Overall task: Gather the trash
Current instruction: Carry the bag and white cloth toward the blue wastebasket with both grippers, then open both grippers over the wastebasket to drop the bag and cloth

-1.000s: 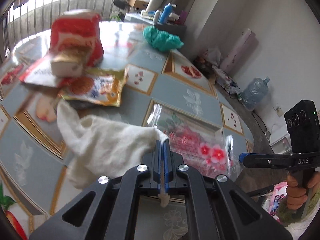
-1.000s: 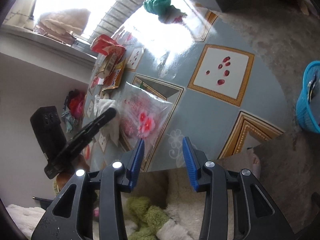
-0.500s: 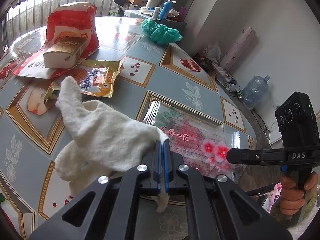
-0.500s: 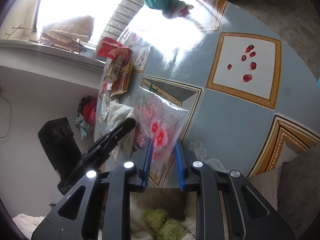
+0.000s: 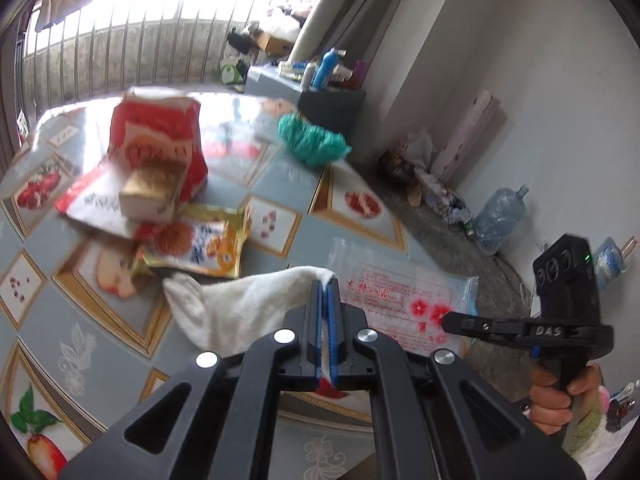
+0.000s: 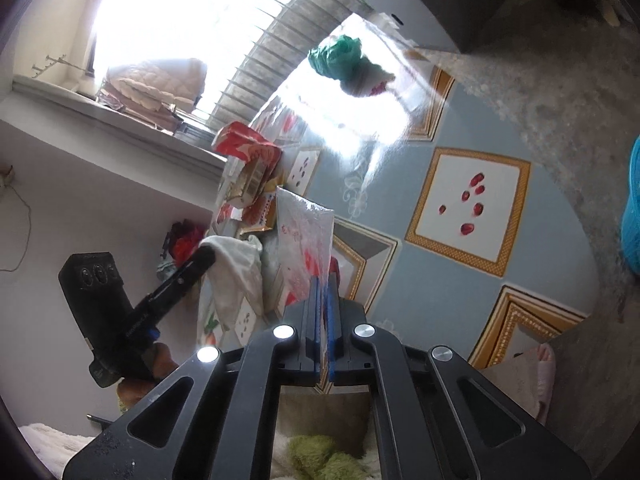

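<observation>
My left gripper (image 5: 324, 286) is shut on a white cloth (image 5: 248, 304) that hangs from it over the table; it also shows in the right wrist view (image 6: 236, 268). My right gripper (image 6: 322, 282) is shut on a clear plastic bag with red flowers (image 6: 306, 236) and lifts its near edge off the table. In the left wrist view the bag (image 5: 400, 292) lies right of the cloth, with the right gripper (image 5: 446, 316) pinching its near corner. A red bag (image 5: 160, 136), a gold box (image 5: 154, 190) and an orange snack wrapper (image 5: 200, 244) lie beyond.
A crumpled green plastic bag (image 5: 310, 140) sits at the far side of the patterned table (image 5: 280, 188), also in the right wrist view (image 6: 336, 58). A blue basket (image 6: 632, 216) stands on the floor to the right. A water jug (image 5: 498, 220) stands by the wall.
My right gripper moved onto the flowered bag, shut on its edge and lifted it. My left gripper kept hold of the white cloth and raised it.
</observation>
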Motion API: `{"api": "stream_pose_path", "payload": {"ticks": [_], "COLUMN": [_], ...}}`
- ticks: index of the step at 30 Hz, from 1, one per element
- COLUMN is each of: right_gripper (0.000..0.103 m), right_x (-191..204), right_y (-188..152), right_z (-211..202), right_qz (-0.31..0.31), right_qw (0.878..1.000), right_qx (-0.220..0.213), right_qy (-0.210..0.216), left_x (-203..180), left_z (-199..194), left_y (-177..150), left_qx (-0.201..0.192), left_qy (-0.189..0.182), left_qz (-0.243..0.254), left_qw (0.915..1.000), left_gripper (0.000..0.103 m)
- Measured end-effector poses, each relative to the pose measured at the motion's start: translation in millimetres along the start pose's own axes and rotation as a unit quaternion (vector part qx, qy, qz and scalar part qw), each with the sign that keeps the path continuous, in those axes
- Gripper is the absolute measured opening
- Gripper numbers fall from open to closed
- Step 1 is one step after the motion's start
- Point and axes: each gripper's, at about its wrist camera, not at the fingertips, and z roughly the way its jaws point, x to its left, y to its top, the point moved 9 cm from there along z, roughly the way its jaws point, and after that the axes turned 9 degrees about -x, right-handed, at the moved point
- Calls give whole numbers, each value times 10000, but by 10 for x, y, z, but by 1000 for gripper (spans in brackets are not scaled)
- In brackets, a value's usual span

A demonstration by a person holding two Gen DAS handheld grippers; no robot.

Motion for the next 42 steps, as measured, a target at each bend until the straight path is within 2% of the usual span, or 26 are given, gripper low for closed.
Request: {"api": "stream_pose_path", "payload": {"ticks": [7, 12, 17, 19, 22, 26, 31, 38, 40, 41, 42], "right_gripper": [1, 1, 1, 1, 1, 1, 1, 3, 7, 14, 27], "right_x": [-181, -430, -977, -1297, -1783, -2472, -3133, -3771, -3966, -4045, -4165], "right_y": [332, 583, 693, 710, 638, 450, 316, 328, 348, 341, 342], "right_z": [-389, -903, -1583, -1834, -2088, -2234, -2144, -1969, -1905, -1867, -1793], "right_qz": [99, 193, 418, 550, 873, 1562, 2176, 2734, 2864, 2912, 3010], "right_qw": [9974, 9880, 9648, 9489, 9267, 9052, 8830, 8636, 8594, 8603, 8622], "right_qx": [-684, -1441, -2202, -2400, -2482, -2429, -2262, -2053, -2045, -2033, -1973], "right_qy": [-181, -520, -1374, -1974, -2682, -3117, -3489, -3706, -3710, -3657, -3564], "left_x": [-390, -1059, -1938, -2297, -2784, -3337, -3786, -4034, -4074, -4075, -4056], "left_z": [-44, 249, 678, 930, 1336, 1912, 2536, 3233, 3403, 3485, 3539], "left_y": [465, 723, 773, 719, 540, 122, -491, -1255, -1483, -1560, -1613], "left_qx": [-333, -205, 96, 359, 792, 1469, 2272, 3091, 3417, 3476, 3492], "left_qy": [-581, -1300, -2090, -2353, -2609, -2662, -2573, -2222, -2128, -2018, -1936], "left_qz": [117, 448, 908, 1056, 1352, 1790, 2159, 2419, 2485, 2548, 2589], "left_qw": [9977, 9903, 9737, 9655, 9526, 9357, 9141, 8925, 8810, 8795, 8795], "left_gripper": [2, 2, 2, 2, 2, 2, 2, 3, 8, 17, 28]}}
